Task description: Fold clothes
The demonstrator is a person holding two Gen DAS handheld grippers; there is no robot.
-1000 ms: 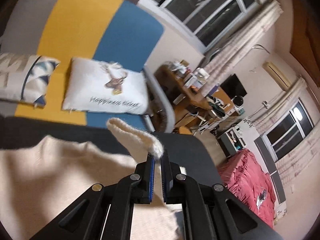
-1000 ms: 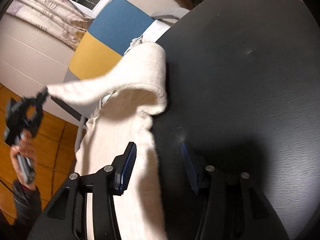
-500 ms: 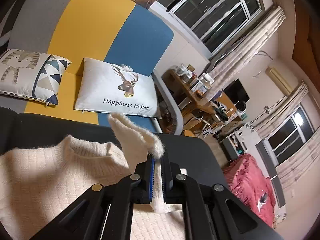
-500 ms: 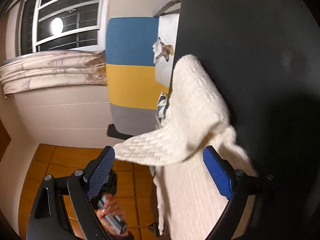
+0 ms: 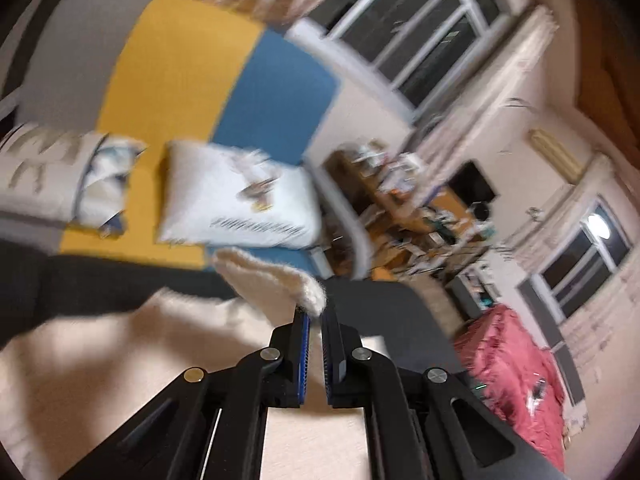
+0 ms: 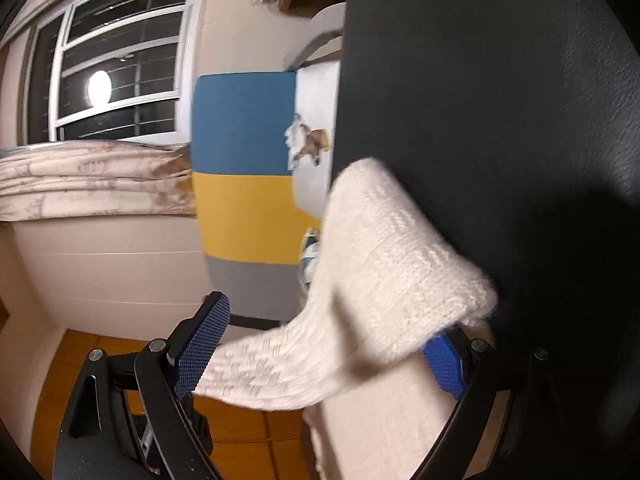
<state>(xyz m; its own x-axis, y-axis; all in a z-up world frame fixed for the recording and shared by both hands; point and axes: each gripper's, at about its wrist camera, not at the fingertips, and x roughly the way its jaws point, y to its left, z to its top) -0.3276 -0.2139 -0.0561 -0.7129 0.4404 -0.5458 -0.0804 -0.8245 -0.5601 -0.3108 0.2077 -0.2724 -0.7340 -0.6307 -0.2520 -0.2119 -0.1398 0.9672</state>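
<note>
A cream knitted sweater [image 5: 120, 360] lies on a black table [image 5: 380, 300]. My left gripper [image 5: 314, 316] is shut on the sweater's sleeve cuff [image 5: 312, 294] and holds it lifted above the body of the sweater. In the right wrist view the raised sleeve [image 6: 372, 280] stretches across in front of my right gripper [image 6: 324, 344], which is wide open with its blue pads [image 6: 204, 344] on either side of the sleeve, not pinching it. The sweater body [image 6: 384, 420] lies below on the black table [image 6: 500, 120].
A sofa with grey, yellow and blue panels [image 5: 224, 80] stands behind the table, with a white deer cushion [image 5: 236, 208] and a patterned cushion [image 5: 52, 176]. A cluttered desk [image 5: 400, 200] and a red bedspread [image 5: 516, 380] are to the right. Orange wooden floor [image 6: 256, 440] lies beside the table.
The left view has swung and blurred while the left gripper still holds the cuff. The right gripper has moved closer, so the sleeve now crosses between its open fingers.
</note>
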